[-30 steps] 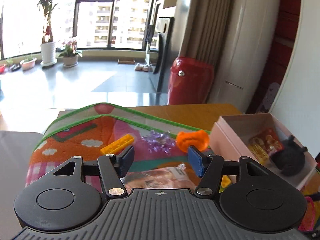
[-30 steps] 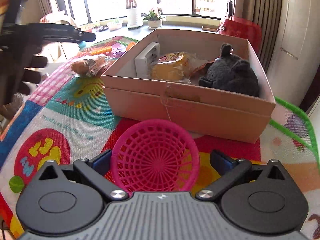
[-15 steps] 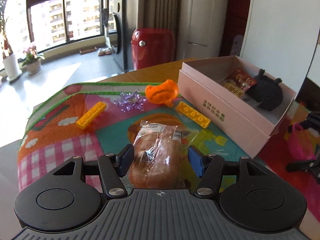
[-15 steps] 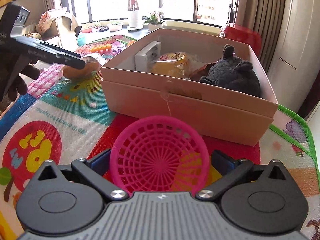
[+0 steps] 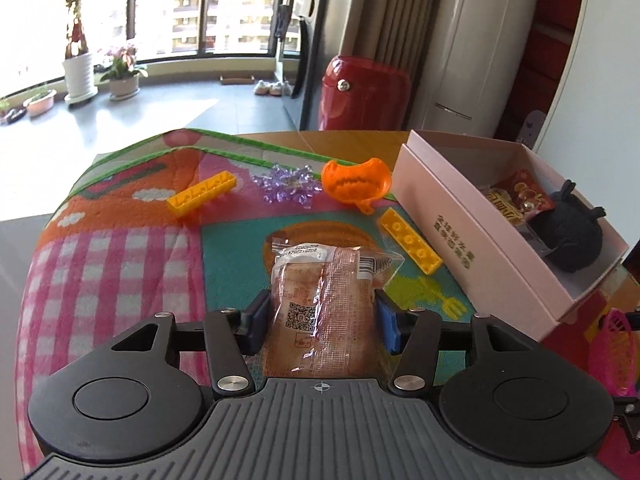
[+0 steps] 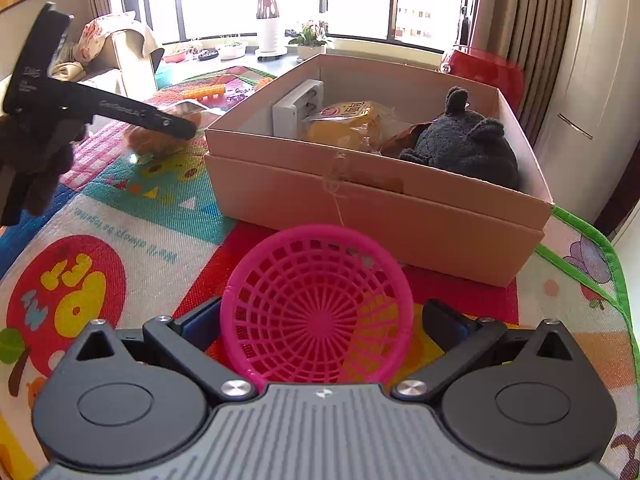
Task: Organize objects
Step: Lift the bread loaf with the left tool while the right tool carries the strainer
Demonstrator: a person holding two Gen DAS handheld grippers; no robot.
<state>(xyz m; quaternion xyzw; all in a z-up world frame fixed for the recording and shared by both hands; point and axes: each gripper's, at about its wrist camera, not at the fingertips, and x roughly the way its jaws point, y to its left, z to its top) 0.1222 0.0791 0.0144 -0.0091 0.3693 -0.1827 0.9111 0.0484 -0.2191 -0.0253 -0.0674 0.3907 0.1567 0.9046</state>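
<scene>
A wrapped bread packet (image 5: 320, 292) lies on the colourful play mat (image 5: 100, 264). My left gripper (image 5: 322, 322) straddles it, and its jaws are closing, with the blue pads touching the wrapper on both sides. From the right wrist view, that gripper's finger (image 6: 176, 126) covers the bread packet (image 6: 152, 142), left of the box. My right gripper (image 6: 320, 320) is shut on a pink mesh basket (image 6: 316, 312), held on edge with its inside facing the camera, just in front of the open cardboard box (image 6: 360, 208). The left wrist view shows this box (image 5: 460, 220) at the right, with the pink basket (image 5: 612, 356) past its near end.
Inside the box are a grey plush toy (image 6: 464, 144), yellow snack packs (image 6: 344, 120) and a white item (image 6: 298, 108). Two yellow bricks (image 5: 202, 196) (image 5: 410, 240), purple crystals (image 5: 288, 184) and an orange plastic piece (image 5: 356, 184) lie on the mat. A gloved hand (image 6: 36, 160) holds the left gripper.
My left gripper came forward and down over the bread packet, which now sits between its jaws; the jaws have narrowed onto it. The right gripper keeps the basket in place.
</scene>
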